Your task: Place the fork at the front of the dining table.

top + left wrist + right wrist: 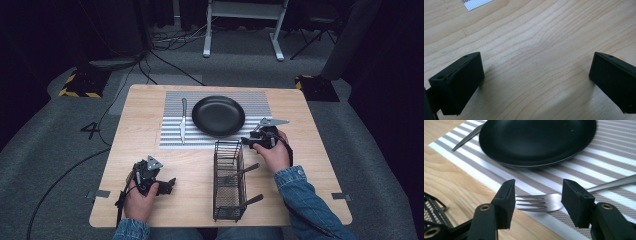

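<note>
Fork (541, 202) — between open right tool (537, 201) jaws

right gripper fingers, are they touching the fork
Apart. In the right gripper view the fork lies on the striped placemat between the open fingers of the right gripper, with mat visible beside each.

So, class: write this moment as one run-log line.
scene: place setting | right claw: open, astride fork lying on placemat | left claw: open over table | knife left of plate
</note>
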Demonstrator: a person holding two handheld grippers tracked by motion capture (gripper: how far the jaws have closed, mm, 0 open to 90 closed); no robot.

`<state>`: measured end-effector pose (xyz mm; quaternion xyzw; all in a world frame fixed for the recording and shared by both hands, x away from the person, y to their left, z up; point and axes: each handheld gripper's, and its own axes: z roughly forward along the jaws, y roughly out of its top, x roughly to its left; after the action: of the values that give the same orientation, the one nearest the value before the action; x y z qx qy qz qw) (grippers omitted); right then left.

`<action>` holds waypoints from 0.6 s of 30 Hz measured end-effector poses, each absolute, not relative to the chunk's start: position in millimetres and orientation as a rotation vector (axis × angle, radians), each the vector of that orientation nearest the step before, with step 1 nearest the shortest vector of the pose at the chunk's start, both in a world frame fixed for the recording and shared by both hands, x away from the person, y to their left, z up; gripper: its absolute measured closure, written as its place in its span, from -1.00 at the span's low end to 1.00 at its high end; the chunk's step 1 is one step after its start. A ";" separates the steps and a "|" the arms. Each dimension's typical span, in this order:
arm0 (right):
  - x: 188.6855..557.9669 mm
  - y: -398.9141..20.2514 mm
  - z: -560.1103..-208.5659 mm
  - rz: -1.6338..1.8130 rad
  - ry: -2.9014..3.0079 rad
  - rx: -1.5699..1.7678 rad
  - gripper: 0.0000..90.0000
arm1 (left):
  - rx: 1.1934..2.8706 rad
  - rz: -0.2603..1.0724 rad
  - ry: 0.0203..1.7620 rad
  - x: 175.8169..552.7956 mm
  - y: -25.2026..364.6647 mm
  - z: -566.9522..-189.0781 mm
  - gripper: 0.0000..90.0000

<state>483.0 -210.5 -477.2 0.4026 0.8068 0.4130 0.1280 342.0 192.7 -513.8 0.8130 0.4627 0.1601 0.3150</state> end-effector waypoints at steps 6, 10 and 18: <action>480.1 -208.0 -489.5 1.173 2.359 1.222 0.02 | 2.142 0.422 1.219 342.0 192.7 -513.8 -1.00; 477.9 -212.0 -495.7 1.169 2.363 1.253 0.02 | 2.142 0.421 1.220 342.0 192.7 -513.9 -1.00; 477.0 -230.4 -498.0 1.193 2.337 1.312 0.04 | 2.142 0.422 1.219 342.0 192.7 -513.8 -1.00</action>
<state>477.0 -230.4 -498.0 0.4447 0.7924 0.4044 0.1037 342.0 192.7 -513.8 0.8130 0.4628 0.1600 0.3151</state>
